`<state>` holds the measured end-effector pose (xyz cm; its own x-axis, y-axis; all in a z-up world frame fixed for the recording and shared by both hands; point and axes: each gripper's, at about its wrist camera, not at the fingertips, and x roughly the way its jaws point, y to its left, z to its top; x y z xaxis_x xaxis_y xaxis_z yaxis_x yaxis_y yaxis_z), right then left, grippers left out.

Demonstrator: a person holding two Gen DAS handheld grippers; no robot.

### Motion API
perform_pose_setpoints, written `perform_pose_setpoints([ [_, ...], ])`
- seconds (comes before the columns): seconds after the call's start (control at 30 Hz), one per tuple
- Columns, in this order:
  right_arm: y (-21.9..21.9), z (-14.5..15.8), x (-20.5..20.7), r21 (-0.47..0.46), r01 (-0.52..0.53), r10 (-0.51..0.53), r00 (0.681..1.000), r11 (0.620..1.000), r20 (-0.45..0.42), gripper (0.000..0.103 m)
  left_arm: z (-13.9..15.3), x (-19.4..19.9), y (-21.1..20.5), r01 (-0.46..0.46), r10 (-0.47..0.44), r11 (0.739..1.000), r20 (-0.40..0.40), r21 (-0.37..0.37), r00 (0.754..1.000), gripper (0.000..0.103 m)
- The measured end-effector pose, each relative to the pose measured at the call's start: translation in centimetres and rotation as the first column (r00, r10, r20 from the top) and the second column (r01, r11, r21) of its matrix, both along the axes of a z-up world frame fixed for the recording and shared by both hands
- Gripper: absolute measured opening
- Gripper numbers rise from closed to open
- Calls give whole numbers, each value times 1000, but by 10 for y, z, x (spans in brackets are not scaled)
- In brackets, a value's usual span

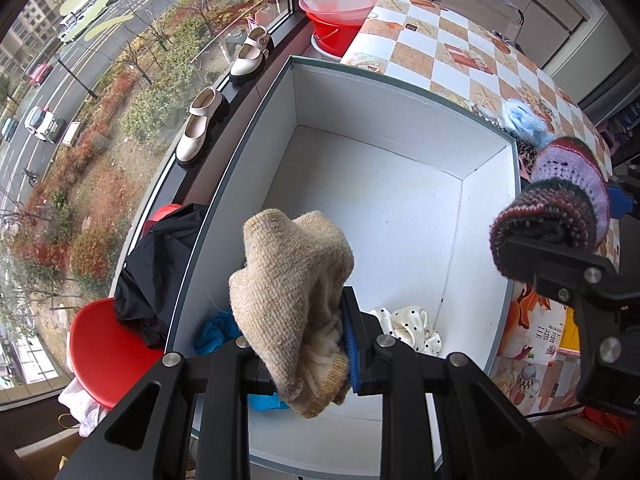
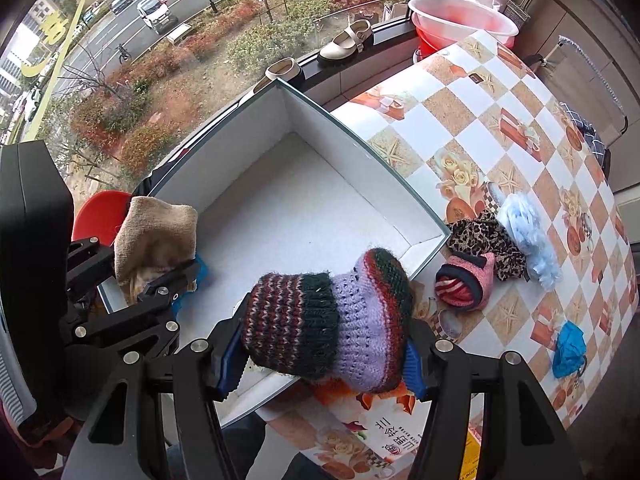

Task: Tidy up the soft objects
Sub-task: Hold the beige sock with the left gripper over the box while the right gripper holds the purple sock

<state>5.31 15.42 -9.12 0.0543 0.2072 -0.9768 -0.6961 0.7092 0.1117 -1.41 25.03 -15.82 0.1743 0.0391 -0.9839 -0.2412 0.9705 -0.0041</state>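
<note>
While both claws hang pointing down, the left claw point(image 1: 308, 344) pinches a beige knit point(image 1: 292, 304) right above the box point(image 1: 400, 120); the right claw point(image 2: 320, 356) grips a striped knit point(image 2: 332, 320) over the box's near corner, so left's better placed to drop.

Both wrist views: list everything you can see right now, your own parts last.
box: 1, white inside, table edge by window
polka-dot cloth: 1, cream, in box
blue cloth: 1, in box
beige knit: 1, in left gripper's jaws
striped knit: 1, purple-red-green, in right gripper's jaws
leopard cloth: 1, on table
pale blue fluff: 1, on table
pink slipper: 1, on table
blue bundle: 1, on table
shoes: 2, cream, windowsill
left gripper: black
right gripper: black
</note>
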Motion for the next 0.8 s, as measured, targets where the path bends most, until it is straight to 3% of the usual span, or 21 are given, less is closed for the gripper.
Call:
perform_pose_setpoints([
  [0.8, 6, -12, 7, -18, -7, 7, 1000, 1000, -16, 63, -2, 4, 1, 1, -1, 1000, -9, 0, 1000, 26],
])
